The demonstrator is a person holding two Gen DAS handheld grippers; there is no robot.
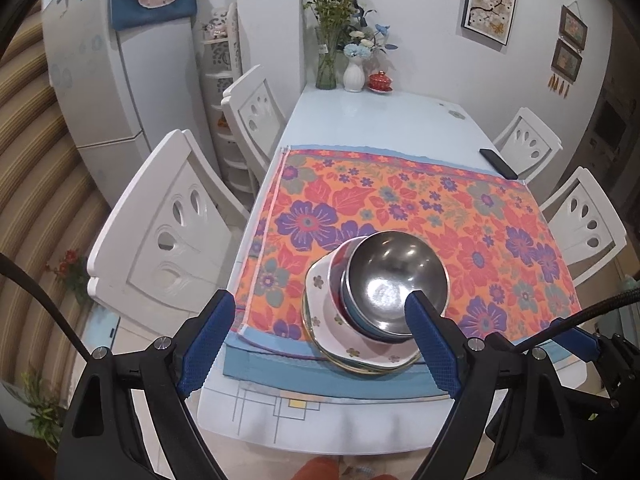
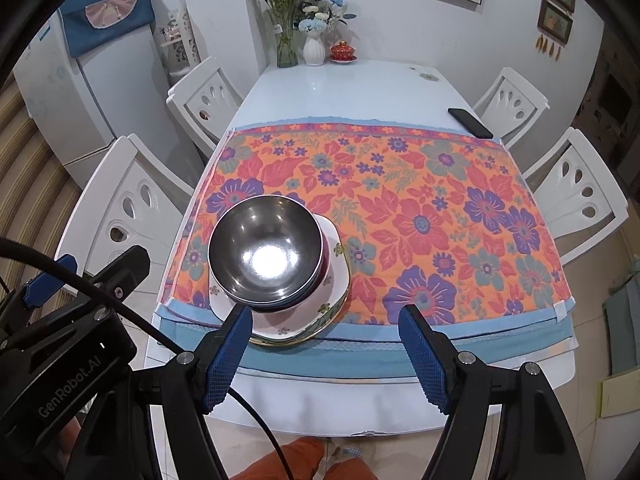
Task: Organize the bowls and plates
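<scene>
A steel bowl (image 1: 394, 276) tops a stack of nested bowls that sits on white flowered plates (image 1: 362, 350), on the near edge of the orange floral cloth (image 1: 440, 216). In the right wrist view the steel bowl (image 2: 266, 246) and plates (image 2: 334, 276) lie at the cloth's near left. My left gripper (image 1: 320, 312) is open and empty, raised above the table's near edge, its right finger in front of the stack. My right gripper (image 2: 326, 322) is open and empty, just right of the stack. The left gripper's body (image 2: 68, 332) shows at the lower left.
A black phone (image 2: 470, 123) lies at the table's right edge beyond the cloth. Vases of flowers (image 2: 312, 50) and a red lidded cup (image 2: 343, 52) stand at the far end. White chairs (image 2: 132, 208) flank both sides. A fridge (image 2: 76, 92) stands at the left.
</scene>
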